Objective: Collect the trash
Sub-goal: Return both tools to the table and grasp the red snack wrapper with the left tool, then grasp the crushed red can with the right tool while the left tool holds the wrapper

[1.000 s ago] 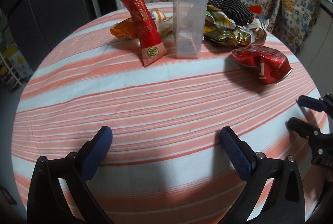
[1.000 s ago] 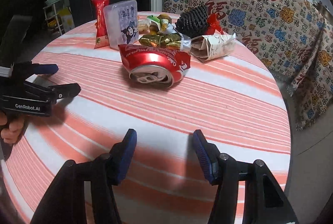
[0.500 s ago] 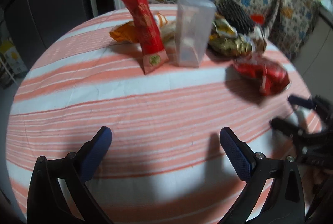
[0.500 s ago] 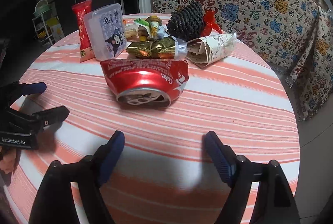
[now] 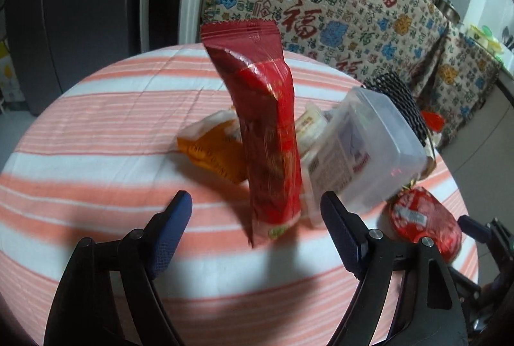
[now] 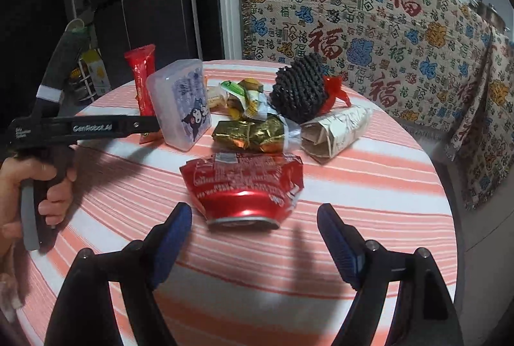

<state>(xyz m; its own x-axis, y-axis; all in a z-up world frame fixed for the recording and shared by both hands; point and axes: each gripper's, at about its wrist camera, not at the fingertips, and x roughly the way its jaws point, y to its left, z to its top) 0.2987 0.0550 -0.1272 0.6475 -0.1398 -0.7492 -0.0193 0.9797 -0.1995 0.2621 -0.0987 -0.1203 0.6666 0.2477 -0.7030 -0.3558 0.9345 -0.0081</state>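
Note:
A tall red snack wrapper [image 5: 266,137] stands upright on the striped round table [image 5: 96,121]. Its lower end sits between the fingertips of my left gripper [image 5: 257,227], whose jaws are closing; the pads stay clear of it on both sides. A crushed red can [image 6: 244,188] lies on its side just ahead of my right gripper [image 6: 255,236], which is open with its tips flanking the can's near rim without touching. The same can [image 5: 424,224] shows at the right of the left wrist view.
A clear plastic box [image 6: 180,108] leans beside the wrapper. Behind lie an orange packet [image 5: 212,150], a gold foil wrapper [image 6: 250,137], black foam mesh [image 6: 298,92] and a paper bundle [image 6: 334,130]. A patterned cloth [image 6: 385,40] hangs beyond; a hand [image 6: 32,185] holds the left gripper.
The left gripper has moved forward up to the red wrapper and its jaws have narrowed. The right gripper has come closer to the can, and its jaws are wider than a second ago.

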